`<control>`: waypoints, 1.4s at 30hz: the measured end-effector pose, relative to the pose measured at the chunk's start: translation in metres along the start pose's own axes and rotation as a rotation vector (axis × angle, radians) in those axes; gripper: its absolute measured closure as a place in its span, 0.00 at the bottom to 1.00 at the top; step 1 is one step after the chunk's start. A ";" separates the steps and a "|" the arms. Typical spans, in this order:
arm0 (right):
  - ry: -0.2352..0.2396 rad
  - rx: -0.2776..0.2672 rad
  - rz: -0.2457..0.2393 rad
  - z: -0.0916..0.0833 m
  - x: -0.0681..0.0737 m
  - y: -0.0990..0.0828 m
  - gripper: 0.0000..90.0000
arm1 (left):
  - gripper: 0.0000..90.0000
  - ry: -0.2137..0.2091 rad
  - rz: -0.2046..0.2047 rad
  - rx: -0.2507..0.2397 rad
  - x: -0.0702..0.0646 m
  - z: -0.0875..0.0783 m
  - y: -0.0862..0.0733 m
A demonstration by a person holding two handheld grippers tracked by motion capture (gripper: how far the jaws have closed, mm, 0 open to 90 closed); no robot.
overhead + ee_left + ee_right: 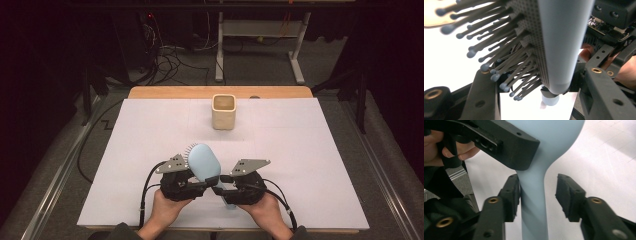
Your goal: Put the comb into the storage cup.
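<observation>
Hairbrush (204, 161) clamped by left gripper (200, 187) fingers.

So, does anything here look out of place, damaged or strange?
Nothing looks damaged or spilled. The light blue hairbrush is held above the table between both grippers: the left gripper is shut on its head, while the right gripper stands open around the handle. The beige cup stands upright.

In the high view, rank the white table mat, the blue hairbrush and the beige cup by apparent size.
1. White table mat
2. Blue hairbrush
3. Beige cup, though it stands farther from the camera, so places two and three are unsure.
</observation>
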State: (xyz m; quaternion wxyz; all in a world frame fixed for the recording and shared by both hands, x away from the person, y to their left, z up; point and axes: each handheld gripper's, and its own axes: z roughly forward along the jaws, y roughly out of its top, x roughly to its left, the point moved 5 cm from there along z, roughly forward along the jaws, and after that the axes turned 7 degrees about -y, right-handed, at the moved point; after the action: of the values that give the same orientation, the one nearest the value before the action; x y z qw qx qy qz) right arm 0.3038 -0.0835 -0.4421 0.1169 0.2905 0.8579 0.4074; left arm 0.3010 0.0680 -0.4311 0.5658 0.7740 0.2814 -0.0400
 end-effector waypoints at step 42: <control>-0.105 -0.193 0.102 -0.054 -0.048 -0.023 0.34 | 0.59 0.032 -0.004 -0.068 0.005 -0.023 0.008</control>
State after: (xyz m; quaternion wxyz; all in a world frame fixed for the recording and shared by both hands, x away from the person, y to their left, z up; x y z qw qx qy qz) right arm 0.3094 -0.1576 -0.4274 0.1682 0.3420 0.7914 0.4779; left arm 0.3031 0.0889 -0.4184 0.5872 0.7543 0.2932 -0.0194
